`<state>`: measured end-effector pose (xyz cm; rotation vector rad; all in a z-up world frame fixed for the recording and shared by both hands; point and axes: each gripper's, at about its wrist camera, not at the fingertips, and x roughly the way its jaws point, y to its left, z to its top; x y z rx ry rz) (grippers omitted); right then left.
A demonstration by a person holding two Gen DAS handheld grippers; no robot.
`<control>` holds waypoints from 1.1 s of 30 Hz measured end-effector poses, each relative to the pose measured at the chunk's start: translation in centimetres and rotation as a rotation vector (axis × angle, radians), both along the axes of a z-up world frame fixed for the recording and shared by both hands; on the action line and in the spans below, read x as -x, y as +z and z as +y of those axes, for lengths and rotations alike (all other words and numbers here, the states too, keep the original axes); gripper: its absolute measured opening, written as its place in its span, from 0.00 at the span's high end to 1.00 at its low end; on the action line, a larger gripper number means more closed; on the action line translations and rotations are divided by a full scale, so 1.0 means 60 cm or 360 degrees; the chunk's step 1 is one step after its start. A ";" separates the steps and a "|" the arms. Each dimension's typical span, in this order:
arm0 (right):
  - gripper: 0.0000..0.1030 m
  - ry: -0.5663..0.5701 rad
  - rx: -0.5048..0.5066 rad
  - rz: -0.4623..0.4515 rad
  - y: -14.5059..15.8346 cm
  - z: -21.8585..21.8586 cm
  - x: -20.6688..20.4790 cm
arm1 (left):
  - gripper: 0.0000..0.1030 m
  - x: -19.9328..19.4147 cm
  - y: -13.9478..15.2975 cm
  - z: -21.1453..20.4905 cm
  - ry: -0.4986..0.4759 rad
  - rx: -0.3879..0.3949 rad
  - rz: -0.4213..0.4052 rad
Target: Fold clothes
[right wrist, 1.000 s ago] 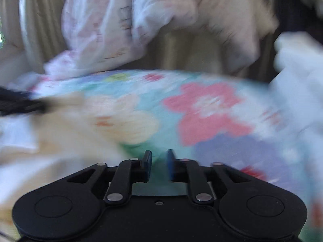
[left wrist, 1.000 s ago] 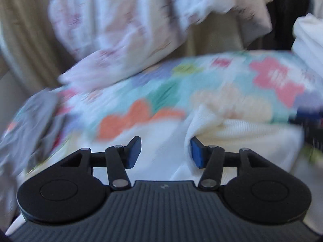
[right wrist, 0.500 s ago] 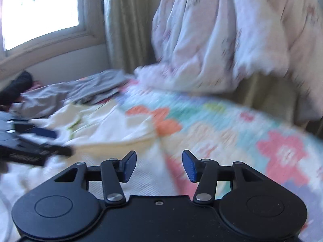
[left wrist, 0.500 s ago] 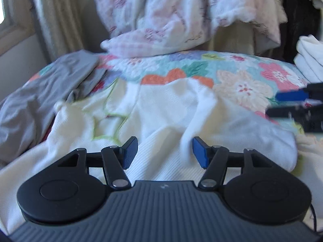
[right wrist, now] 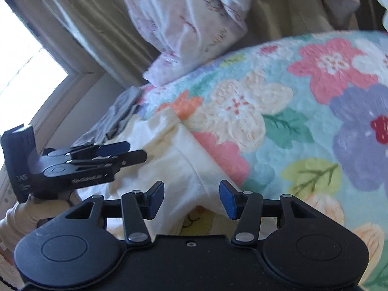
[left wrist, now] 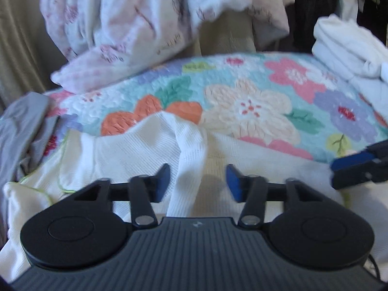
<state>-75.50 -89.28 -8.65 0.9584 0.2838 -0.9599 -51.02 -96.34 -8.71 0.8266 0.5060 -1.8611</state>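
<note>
I see my left gripper [left wrist: 197,181] closing around a raised ridge of the cream waffle-knit garment [left wrist: 135,145] (pads not yet pressing); the right gripper [right wrist: 191,200] stands wide, empty. Risk: pinching one layer only, dragging the garment askew.

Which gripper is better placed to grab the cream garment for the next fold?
Left. The left gripper is closing around a raised ridge of the cream garment; the right gripper is open over its edge.

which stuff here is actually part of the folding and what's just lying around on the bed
In the job:
- cream waffle-knit garment, a raised fold between the left tool's closing jaws
- left tool
- right tool, open over the garment's edge

Just lying about:
- floral quilt
- grey garment
- pink-print bedding
- folded white stack
</note>
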 end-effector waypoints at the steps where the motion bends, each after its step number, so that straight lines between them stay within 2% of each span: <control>1: 0.46 0.0001 -0.0021 0.0014 0.001 0.005 0.001 | 0.86 0.001 -0.007 -0.013 0.0001 -0.0049 0.0008; 2: 0.46 0.0007 -0.0038 0.0025 0.004 0.009 0.002 | 0.86 0.000 -0.011 -0.024 0.0015 -0.0078 0.0027; 3: 0.46 0.0027 -0.0039 0.0020 0.010 0.012 0.004 | 0.92 0.000 -0.014 -0.033 0.0011 -0.0095 0.0051; 6: 0.46 0.0022 -0.0106 -0.0178 0.006 0.005 0.026 | 0.93 0.000 -0.016 -0.048 0.0030 -0.0098 0.0059; 8: 0.45 -0.0046 -0.0259 -0.0356 -0.032 -0.012 0.037 | 0.80 0.004 -0.021 -0.060 0.0042 -0.0099 0.0004; 9: 0.45 -0.0081 -0.0333 -0.0431 -0.051 -0.018 0.040 | 0.64 0.007 -0.023 -0.066 0.0044 -0.0098 -0.0025; 10: 0.45 -0.0108 -0.0381 -0.0479 -0.066 -0.021 0.040 | 0.58 0.012 -0.026 -0.069 0.0028 -0.0089 -0.0062; 12: 0.43 -0.0170 -0.0405 -0.0544 -0.079 -0.026 0.038 | 0.58 0.020 -0.029 -0.076 0.0012 -0.0064 -0.0106; 14: 0.43 -0.0154 -0.0322 -0.0493 -0.067 -0.035 0.026 | 0.58 0.026 -0.028 -0.086 0.0032 -0.0035 -0.0114; 15: 0.43 -0.0130 -0.0275 -0.0450 -0.061 -0.042 0.018 | 0.58 0.026 -0.028 -0.093 0.0055 -0.0045 -0.0108; 16: 0.43 -0.0113 -0.0236 -0.0411 -0.057 -0.050 0.011 | 0.70 0.026 -0.028 -0.100 0.0056 -0.0071 -0.0089; 18: 0.56 -0.0138 -0.0210 -0.0373 -0.062 -0.065 0.003 | 0.94 0.025 -0.019 -0.103 0.0045 -0.0084 -0.0037; 19: 0.77 -0.0146 -0.0172 -0.0398 -0.066 -0.067 0.004 | 0.94 0.021 -0.009 -0.098 0.0066 -0.0056 0.0015; 20: 0.91 -0.0151 -0.0144 -0.0421 -0.069 -0.068 0.006 | 0.94 0.008 0.002 -0.091 0.0096 -0.0027 0.0119; 21: 0.91 -0.0143 -0.0145 -0.0433 -0.069 -0.067 0.007 | 0.94 -0.006 0.013 -0.084 0.0132 -0.0002 0.0233; 22: 0.92 -0.0134 -0.0147 -0.0446 -0.070 -0.066 0.008 | 0.94 -0.028 0.022 -0.079 0.0198 -0.0001 0.0401; 24: 0.92 -0.0112 -0.0113 -0.0461 -0.061 -0.061 0.010 | 0.94 -0.080 0.022 -0.069 0.0363 -0.0058 0.0743; 25: 0.92 -0.0096 -0.0085 -0.0457 -0.053 -0.059 0.012 | 0.94 -0.099 0.016 -0.064 0.0432 -0.0092 0.0843; 29: 0.90 -0.0091 -0.0086 -0.0410 -0.036 -0.048 0.022 | 0.94 -0.146 -0.017 -0.039 0.0610 -0.0203 0.1056; 31: 0.86 -0.0108 -0.0136 -0.0392 -0.032 -0.036 0.033 | 0.94 -0.152 -0.023 -0.022 0.0624 -0.0208 0.1091; 33: 0.70 -0.0080 -0.0248 -0.0374 -0.038 -0.021 0.044 | 0.94 -0.150 -0.021 -0.006 0.0616 -0.0200 0.1092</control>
